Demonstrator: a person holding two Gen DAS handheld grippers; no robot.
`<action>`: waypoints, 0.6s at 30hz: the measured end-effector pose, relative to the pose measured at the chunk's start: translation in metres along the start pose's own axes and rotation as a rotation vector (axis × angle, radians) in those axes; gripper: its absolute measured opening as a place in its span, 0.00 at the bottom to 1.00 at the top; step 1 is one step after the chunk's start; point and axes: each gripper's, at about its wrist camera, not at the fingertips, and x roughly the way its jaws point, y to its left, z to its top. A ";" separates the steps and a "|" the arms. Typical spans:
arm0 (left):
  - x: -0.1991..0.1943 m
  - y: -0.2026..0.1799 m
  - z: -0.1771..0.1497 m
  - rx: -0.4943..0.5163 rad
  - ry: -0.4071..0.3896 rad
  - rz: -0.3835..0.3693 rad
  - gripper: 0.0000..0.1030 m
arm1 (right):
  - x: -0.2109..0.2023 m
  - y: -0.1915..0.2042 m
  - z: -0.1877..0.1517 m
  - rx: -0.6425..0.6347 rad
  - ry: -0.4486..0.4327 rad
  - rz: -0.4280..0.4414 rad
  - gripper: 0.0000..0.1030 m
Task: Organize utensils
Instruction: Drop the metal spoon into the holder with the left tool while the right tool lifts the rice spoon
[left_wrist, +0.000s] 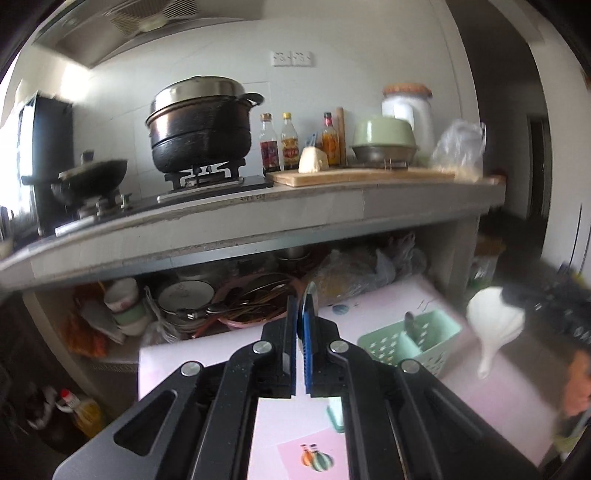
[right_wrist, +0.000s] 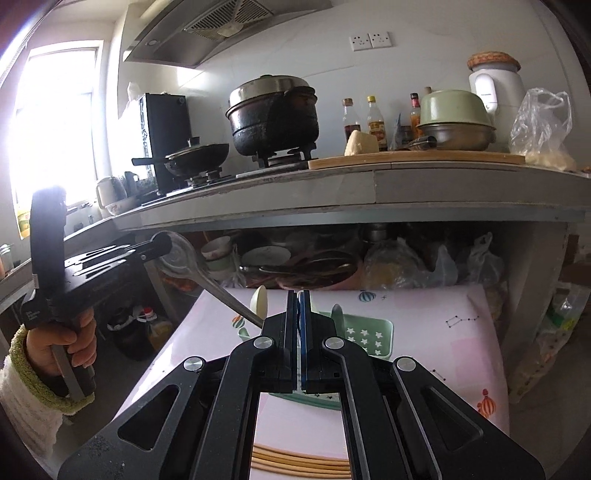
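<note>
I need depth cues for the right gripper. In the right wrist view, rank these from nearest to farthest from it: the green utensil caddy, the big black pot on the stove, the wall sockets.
1. Green utensil caddy: on the pink mat, just past the right gripper.
2. Big black pot: up on the stove, left of centre.
3. Wall sockets: on the back wall, top right.

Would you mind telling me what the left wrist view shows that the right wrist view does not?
Only left wrist: the whole white ceramic spoon, handle down. Only right wrist: the bright window, the person's left hand, pale wooden chopsticks. Both: the mint-green plastic utensil basket, the black lidded pot, and the large metal spoon clamped in the left hand-held gripper.
</note>
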 end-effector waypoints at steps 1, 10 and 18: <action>0.007 -0.007 0.001 0.041 0.010 0.009 0.02 | -0.001 -0.001 0.000 0.004 -0.002 0.002 0.00; 0.064 -0.044 -0.003 0.176 0.138 -0.034 0.03 | -0.009 -0.011 -0.001 0.052 -0.022 0.004 0.00; 0.103 -0.057 -0.015 0.147 0.226 -0.086 0.04 | -0.016 -0.018 -0.001 0.090 -0.038 0.008 0.00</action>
